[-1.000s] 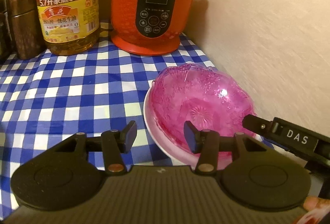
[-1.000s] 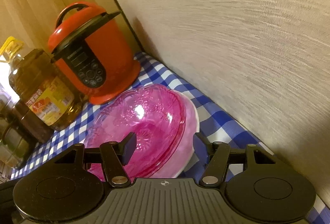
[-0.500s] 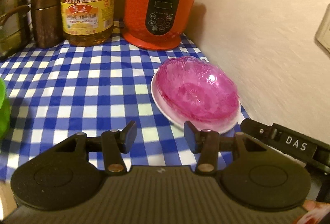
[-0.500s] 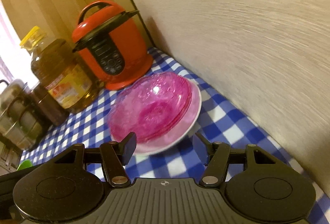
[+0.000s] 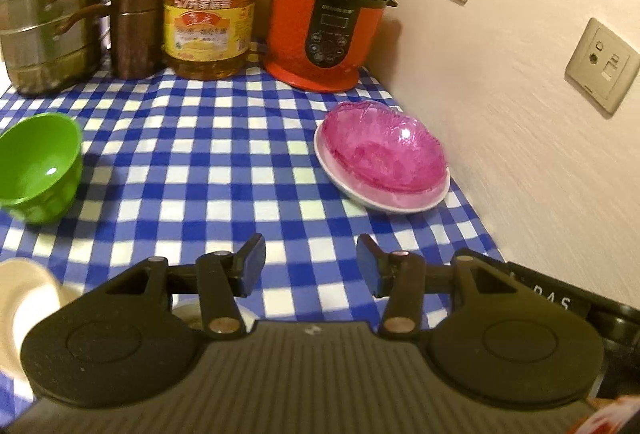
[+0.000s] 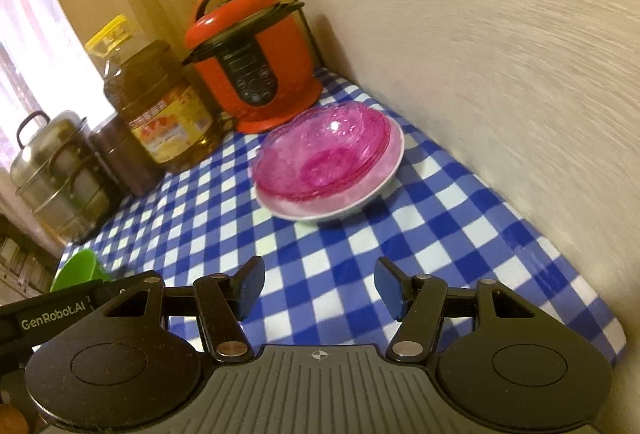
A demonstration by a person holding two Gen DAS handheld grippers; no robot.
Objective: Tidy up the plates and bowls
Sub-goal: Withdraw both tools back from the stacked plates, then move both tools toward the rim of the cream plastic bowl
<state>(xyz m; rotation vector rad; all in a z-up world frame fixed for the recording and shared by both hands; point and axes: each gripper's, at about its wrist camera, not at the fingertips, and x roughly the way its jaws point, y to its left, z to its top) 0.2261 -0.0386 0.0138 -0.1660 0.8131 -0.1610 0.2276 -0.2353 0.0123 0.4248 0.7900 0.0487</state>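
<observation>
Pulled back from the pink bowl (image 5: 384, 150) nested on the white plate (image 5: 400, 200) at two o'clock on the counter (image 5: 224, 162), both sets of jaws spread and empty, leaving that stack done and the green bowl (image 5: 38, 170) at ten o'clock next.

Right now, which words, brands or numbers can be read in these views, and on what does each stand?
"GenRobot.AI": left gripper's body, right wrist view.
"DAS", first letter faint: right gripper's body, left wrist view.
"5.7" then blurred characters: oil bottle label.
Red cooker brand line and buttons: too blurred to read.
</observation>
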